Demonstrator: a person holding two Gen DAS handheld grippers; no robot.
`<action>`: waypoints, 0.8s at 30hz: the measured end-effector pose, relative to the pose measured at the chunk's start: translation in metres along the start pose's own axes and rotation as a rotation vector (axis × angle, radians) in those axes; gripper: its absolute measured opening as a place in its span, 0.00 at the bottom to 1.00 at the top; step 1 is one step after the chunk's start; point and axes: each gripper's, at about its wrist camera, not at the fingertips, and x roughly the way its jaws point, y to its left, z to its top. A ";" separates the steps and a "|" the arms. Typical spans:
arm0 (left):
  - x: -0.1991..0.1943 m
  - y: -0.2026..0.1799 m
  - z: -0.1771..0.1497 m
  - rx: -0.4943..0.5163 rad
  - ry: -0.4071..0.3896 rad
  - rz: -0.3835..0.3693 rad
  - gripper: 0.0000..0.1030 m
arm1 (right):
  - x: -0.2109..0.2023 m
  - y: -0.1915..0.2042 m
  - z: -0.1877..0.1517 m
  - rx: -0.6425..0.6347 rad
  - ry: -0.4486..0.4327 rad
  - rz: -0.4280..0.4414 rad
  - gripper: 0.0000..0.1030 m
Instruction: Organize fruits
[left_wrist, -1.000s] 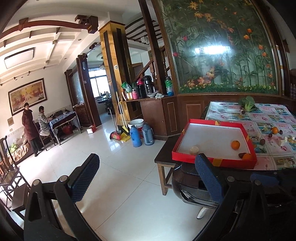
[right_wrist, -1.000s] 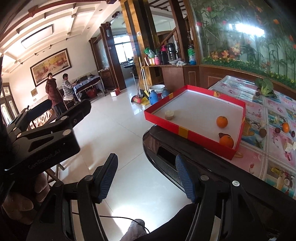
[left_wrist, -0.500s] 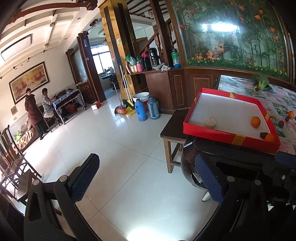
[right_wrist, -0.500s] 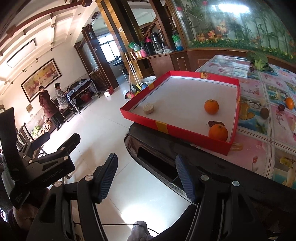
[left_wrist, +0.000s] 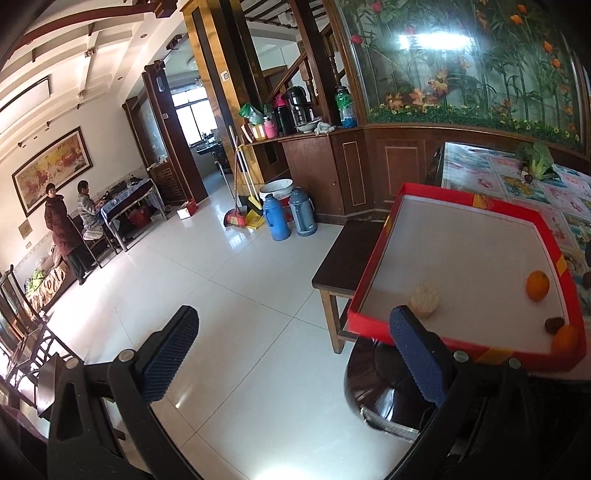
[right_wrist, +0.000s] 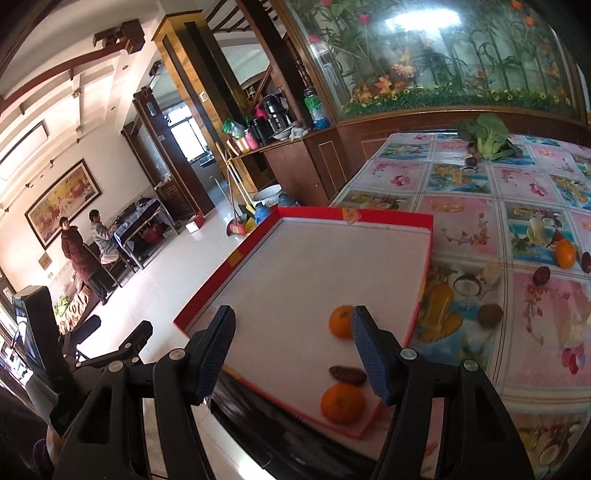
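White floor tiles (left_wrist: 229, 295) fill most of the left wrist view, in a large room with two people at a far table (left_wrist: 125, 195) and a painted glass panel (right_wrist: 443, 55) behind the work surface. Everything below is placed against the red tray (right_wrist: 236, 258), which sits on a table covered with a flowered cloth (right_wrist: 461, 221) and overhangs its near corner.

Inside the tray lie two oranges (right_wrist: 341, 321) (right_wrist: 342, 402), a small dark brown fruit (right_wrist: 347, 374) between them, and a pale round piece (left_wrist: 424, 300) near the tray's front wall, seen only from the left wrist. Outside the tray, on its far side from the floor, loose fruit waits on the cloth: another orange (right_wrist: 566, 253), a dark purple fruit (right_wrist: 541, 275), a brown kiwi-like fruit (right_wrist: 490, 315). A leafy green (right_wrist: 484, 136) lies well beyond the tray's far edge.

The right gripper (right_wrist: 291, 347) hangs over the tray's near end, jaws wide apart and holding nothing. The left gripper (left_wrist: 291, 350) hangs over the floor, off the tray's front-left corner, also spread and empty.

The loose fruit lies ahead and to the right of the right gripper, past the tray's right wall, so the right hand looks much the nearer. The round fruit has no long axis to align with; a reach across the tray wall probably decides the coming move.
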 end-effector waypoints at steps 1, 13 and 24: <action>0.001 -0.004 0.007 0.000 -0.007 -0.003 1.00 | 0.002 -0.006 0.006 0.015 -0.004 -0.002 0.63; -0.008 -0.041 0.042 0.016 -0.010 0.010 1.00 | 0.008 -0.039 0.060 0.064 -0.064 0.014 0.63; -0.036 -0.112 0.053 0.063 -0.013 -0.021 1.00 | -0.064 -0.115 0.053 0.119 -0.119 -0.036 0.63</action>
